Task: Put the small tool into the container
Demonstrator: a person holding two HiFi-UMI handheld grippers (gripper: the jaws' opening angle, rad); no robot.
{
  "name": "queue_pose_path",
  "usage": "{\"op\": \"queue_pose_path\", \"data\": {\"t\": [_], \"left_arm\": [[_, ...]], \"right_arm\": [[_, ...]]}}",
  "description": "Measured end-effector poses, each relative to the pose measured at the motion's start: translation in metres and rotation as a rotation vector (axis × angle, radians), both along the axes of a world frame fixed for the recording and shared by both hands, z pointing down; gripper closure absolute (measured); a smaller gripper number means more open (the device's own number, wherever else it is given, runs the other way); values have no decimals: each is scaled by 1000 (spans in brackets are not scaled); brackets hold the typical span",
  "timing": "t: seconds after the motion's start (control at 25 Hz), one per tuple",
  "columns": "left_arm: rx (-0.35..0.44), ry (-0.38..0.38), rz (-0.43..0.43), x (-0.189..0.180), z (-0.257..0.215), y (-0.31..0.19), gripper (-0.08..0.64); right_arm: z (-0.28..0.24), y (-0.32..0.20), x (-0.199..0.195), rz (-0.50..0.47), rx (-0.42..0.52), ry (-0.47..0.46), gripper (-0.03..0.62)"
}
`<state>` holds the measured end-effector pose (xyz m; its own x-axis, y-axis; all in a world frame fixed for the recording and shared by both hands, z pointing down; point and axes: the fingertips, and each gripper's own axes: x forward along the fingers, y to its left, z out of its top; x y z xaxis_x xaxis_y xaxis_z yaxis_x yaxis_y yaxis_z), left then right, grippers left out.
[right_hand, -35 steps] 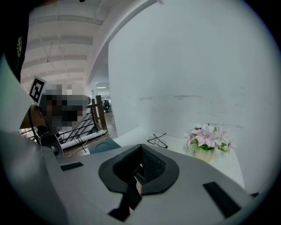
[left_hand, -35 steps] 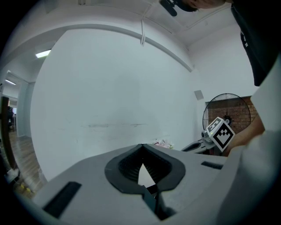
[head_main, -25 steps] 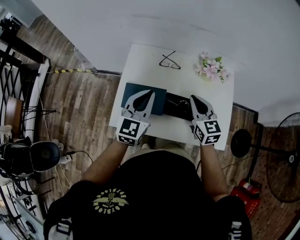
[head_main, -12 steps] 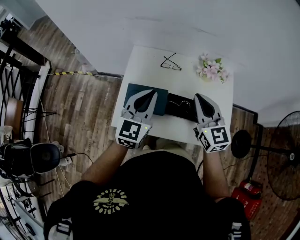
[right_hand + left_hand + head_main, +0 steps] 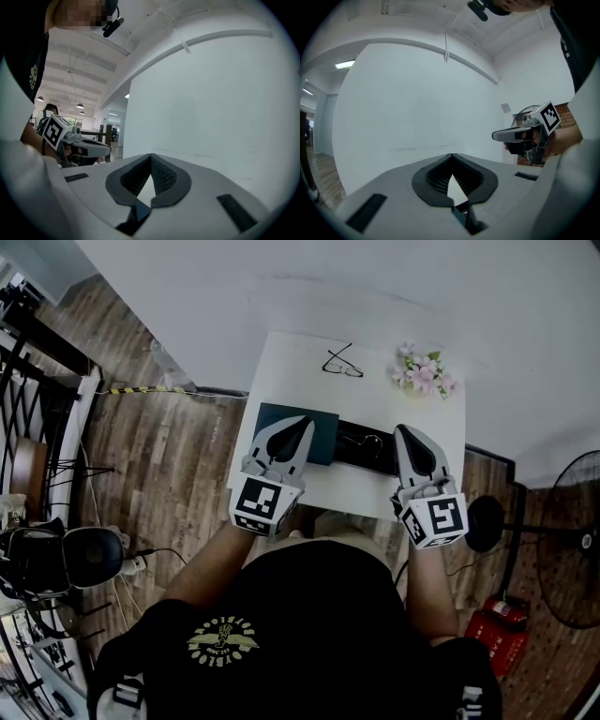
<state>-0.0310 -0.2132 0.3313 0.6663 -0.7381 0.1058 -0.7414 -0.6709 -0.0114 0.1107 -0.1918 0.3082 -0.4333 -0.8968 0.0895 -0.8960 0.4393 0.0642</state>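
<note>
Overhead look at a small white surface point(image 5: 309, 357) set against a white wall. Left gripper point(image 5: 302, 424) and right gripper point(image 5: 406, 432) held side by side above the near edge. Both aimed up at the bare wall rather than down at the work, by the look of it a ready pose. Jaws of both pressed together at the tips, pinching nothing.

Under and between them, a dark teal flat box point(image 5: 323, 437) touching a black tray-like piece point(image 5: 361, 454). Small pale looped item point(image 5: 372, 439) on the black piece, possibly the small tool, too small to confirm. No telling which of the two serves as the container.

Glasses point(image 5: 339, 364) and pink flowers point(image 5: 424, 373) at the far edge, well apart from both pieces. Bare white strip in between as open room. Narrow surface, with a drop to wooden floor point(image 5: 178, 456) on three sides.
</note>
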Motion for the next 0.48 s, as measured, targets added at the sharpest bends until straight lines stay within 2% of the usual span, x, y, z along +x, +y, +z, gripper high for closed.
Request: {"op": "queue_pose_path", "data": {"t": [0.48], "left_arm": [[-2,-17,20,-13,7,25,554]], "right_arm": [[3,25,-11,25,0,-16,591]]}}
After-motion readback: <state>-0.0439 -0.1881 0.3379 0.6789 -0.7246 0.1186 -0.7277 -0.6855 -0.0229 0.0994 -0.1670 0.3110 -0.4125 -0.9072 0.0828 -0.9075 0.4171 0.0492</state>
